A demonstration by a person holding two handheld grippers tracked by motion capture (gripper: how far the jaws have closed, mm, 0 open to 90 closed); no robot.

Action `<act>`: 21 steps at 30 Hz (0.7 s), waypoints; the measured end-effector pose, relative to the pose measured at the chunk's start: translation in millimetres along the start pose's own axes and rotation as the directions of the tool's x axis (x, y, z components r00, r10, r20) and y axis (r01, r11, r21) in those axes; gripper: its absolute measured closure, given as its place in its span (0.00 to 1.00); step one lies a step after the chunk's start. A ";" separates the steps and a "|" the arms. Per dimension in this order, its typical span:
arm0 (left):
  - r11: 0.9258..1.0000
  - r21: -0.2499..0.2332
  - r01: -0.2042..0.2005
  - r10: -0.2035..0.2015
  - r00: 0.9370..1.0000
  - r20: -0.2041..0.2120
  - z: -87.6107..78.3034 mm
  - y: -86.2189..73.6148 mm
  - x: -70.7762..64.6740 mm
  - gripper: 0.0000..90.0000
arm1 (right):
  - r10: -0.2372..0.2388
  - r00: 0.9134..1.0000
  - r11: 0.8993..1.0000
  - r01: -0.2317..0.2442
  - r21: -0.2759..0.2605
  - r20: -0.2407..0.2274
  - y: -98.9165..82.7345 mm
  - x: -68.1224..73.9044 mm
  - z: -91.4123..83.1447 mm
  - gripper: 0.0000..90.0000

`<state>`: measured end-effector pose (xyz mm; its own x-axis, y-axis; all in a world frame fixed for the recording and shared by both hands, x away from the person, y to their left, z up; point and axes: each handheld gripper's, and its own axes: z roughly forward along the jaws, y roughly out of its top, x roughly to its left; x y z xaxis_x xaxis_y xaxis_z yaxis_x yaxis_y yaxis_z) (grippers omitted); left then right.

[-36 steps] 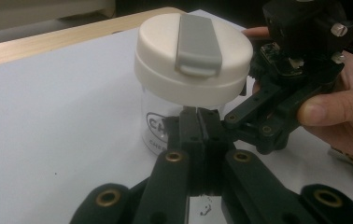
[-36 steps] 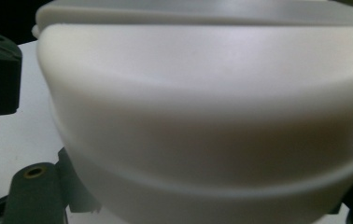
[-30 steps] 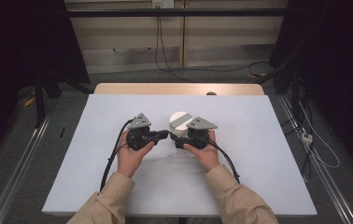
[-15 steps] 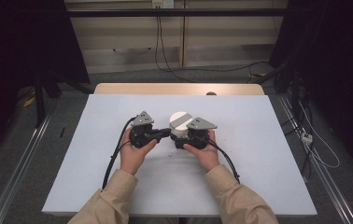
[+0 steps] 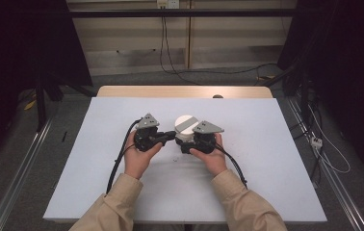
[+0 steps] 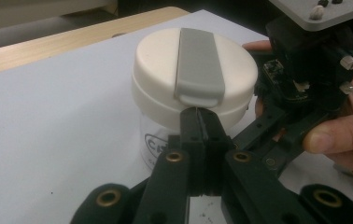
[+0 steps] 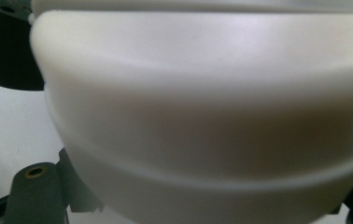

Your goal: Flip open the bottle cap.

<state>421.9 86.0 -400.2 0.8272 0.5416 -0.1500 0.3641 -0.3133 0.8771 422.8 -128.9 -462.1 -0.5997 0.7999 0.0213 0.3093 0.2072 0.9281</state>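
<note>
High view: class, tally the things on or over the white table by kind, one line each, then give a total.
Clear jar with cream lid: 1
Handheld grippers: 2, left gripper and right gripper
Total: 3

The table (image 5: 266, 159) is evenly lit from above, while the frame's left and right edges fall into darkness. In the right gripper view the cream lid (image 7: 202, 116) is badly out of focus.

High view overhead, facing forward; tool views close (shared: white-lidded jar (image 5: 186, 126)).
</note>
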 end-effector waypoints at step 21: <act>1.000 -0.010 -0.013 0.013 1.000 -0.008 -1.7 15.2 -3.6 1.00 | 0.001 1.000 1.000 -0.001 0.002 0.000 0.0 0.0 0.1 0.21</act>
<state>423.7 80.6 -385.6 0.8284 0.5436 -0.1349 0.3488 -0.3122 0.8837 422.9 -128.9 -462.1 -0.5991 0.8004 0.0224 0.3113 0.2070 0.9275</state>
